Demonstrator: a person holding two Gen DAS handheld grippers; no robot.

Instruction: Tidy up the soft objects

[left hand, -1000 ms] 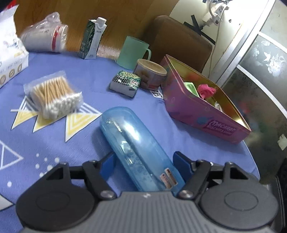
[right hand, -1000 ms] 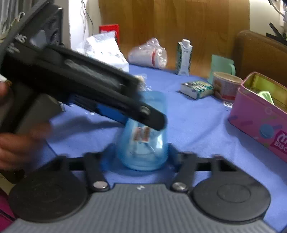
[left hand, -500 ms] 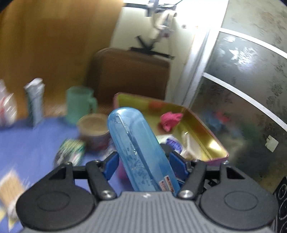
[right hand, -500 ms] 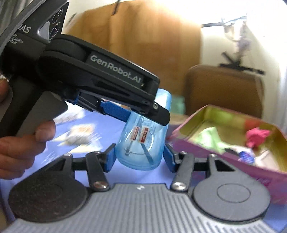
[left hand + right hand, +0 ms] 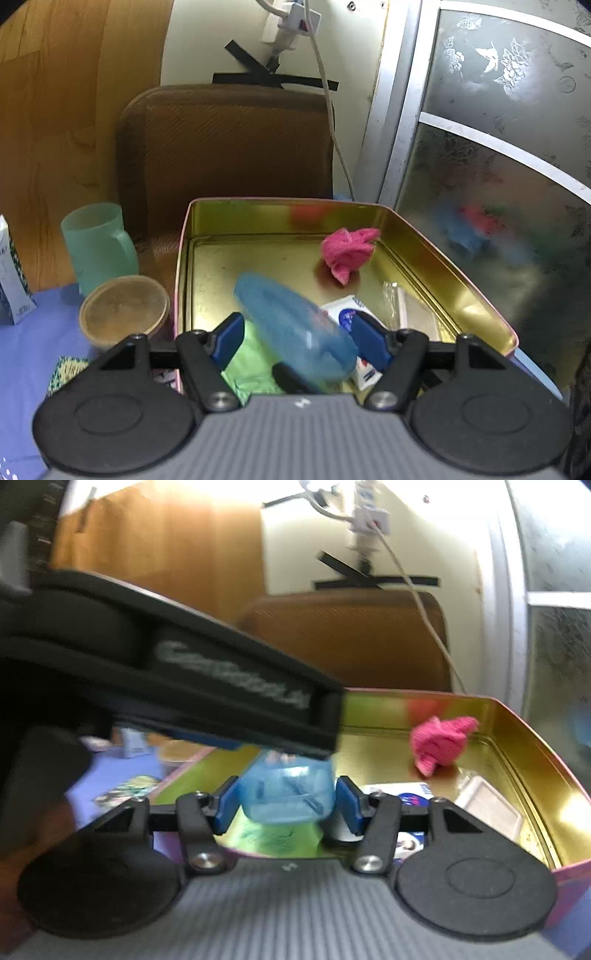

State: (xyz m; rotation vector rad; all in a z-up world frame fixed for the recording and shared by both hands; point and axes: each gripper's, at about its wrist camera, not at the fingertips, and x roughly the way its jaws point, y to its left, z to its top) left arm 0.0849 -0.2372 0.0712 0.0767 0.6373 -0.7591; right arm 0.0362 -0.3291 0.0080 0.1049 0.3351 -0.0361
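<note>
Both grippers are at the pink tin, with the translucent blue case above its near end. In the left wrist view the left gripper has its blue pads apart from the case on either side; its jaws have just been opening, so the case lies between them unpressed. In the right wrist view the right gripper has its pads close on the case's end; blur hides whether they press, so its grip cannot be told. Inside the tin, the pink cloth sits near the far right wall, a green cloth lies at the near end under the case, and white packets lie right of it.

The step in hand looks like setting the case into the tin. Done well, the case goes down level onto the bare gold floor between the green and pink cloths, and both sets of jaws spread fully before pulling back over the near rim, so nothing snags.
</note>
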